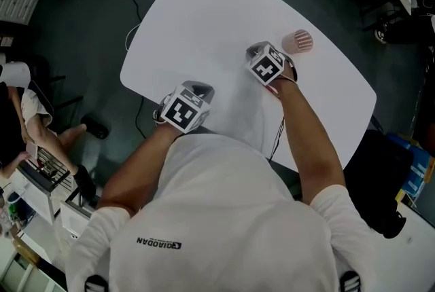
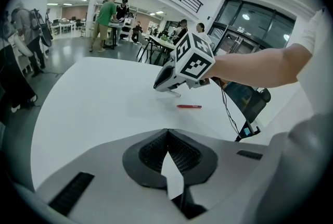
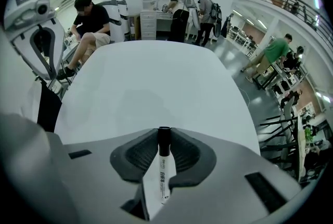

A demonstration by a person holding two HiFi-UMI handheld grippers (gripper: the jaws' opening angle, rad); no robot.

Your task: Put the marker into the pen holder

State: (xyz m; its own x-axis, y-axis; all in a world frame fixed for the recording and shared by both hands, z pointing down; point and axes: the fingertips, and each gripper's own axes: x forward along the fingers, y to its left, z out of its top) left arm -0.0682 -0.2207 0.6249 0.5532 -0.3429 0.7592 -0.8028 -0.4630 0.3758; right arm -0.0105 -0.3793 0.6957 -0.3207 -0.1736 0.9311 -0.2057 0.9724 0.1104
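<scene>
A marker [image 3: 163, 165] with a black cap and a white body stands between the pads of my right gripper [image 3: 164, 133], which is shut on it, cap pointing out past the tips. In the head view my right gripper [image 1: 257, 51] hovers over the white table [image 1: 204, 19], just left of the pink mesh pen holder [image 1: 298, 41]. The marker is hidden there. My left gripper [image 1: 199, 89] hangs near the table's front edge. In its own view the left gripper [image 2: 167, 133] is shut with nothing between its pads.
A red pen [image 2: 189, 107] lies on the table below the right gripper [image 2: 165, 81]. Chairs, desks and several people stand around the table. A cable runs from my right hand down over the table's edge.
</scene>
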